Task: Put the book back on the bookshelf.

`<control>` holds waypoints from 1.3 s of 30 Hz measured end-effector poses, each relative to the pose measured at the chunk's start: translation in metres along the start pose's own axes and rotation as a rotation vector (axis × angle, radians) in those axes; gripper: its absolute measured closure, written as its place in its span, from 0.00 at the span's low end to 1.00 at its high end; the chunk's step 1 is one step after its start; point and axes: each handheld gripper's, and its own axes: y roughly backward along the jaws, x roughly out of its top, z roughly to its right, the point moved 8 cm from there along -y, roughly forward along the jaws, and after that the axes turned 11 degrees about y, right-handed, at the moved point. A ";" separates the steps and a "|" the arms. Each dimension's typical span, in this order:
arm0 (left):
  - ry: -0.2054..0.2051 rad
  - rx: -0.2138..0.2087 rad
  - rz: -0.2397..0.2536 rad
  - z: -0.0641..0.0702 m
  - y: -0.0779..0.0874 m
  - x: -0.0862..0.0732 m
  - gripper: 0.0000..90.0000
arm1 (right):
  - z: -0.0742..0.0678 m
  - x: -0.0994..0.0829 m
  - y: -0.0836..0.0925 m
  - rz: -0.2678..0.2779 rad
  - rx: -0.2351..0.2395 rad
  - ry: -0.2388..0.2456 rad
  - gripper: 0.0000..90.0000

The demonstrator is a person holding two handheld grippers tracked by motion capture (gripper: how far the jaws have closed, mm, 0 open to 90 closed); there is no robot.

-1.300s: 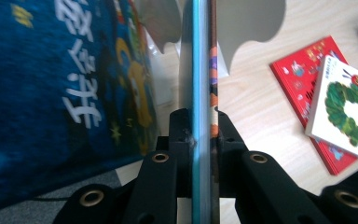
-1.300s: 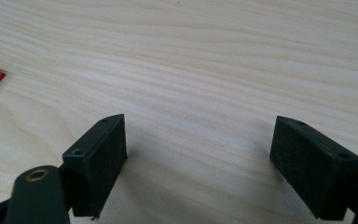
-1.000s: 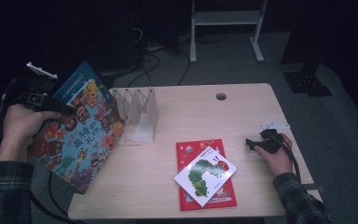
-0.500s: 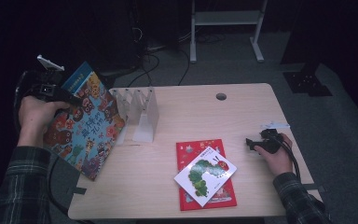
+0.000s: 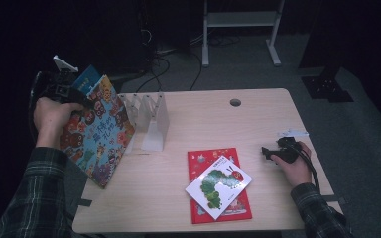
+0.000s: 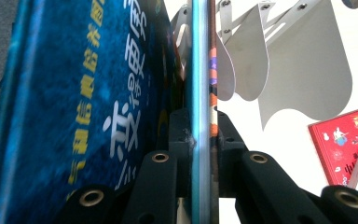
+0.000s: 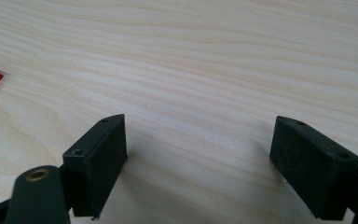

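My left gripper [image 5: 63, 90] is at the table's left edge, shut on the upper edge of a colourful picture book [image 5: 98, 133]. A blue book [image 5: 87, 79] lies against that book's back. In the left gripper view the black jaws [image 6: 199, 126] pinch the thin book edge, with the blue cover [image 6: 88, 102] to their left. The books hang tilted, just left of a white metal book rack [image 5: 150, 118] [image 6: 303, 70]. My right gripper [image 5: 269, 151] [image 7: 198, 158] rests on the table at the right, open, with only bare wood between its pads.
A red book [image 5: 201, 161] [image 6: 345, 140] lies flat near the front middle with a white caterpillar book [image 5: 219, 184] on top. The light wooden table [image 5: 218, 119] [image 7: 191, 56] has a cable hole [image 5: 235, 102] at the back. Dark floor, cables and a metal stand surround it.
The left hand has carried the books to the right, closer to the rack, and they now hang more upright. The right hand has not moved.
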 end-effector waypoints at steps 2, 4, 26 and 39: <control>0.000 0.005 -0.005 0.002 -0.002 0.002 0.89 | 0.000 0.000 0.000 -0.001 0.001 0.004 0.20; -0.002 0.010 -0.005 0.002 -0.003 0.002 0.89 | 0.000 0.000 0.000 0.001 0.001 0.002 0.20; -0.002 -0.013 0.047 -0.011 0.016 -0.007 0.84 | 0.000 0.000 0.000 0.000 0.001 0.004 0.20; -0.026 -0.046 0.114 -0.014 0.052 -0.008 0.85 | 0.000 0.000 0.000 0.001 0.001 0.003 0.20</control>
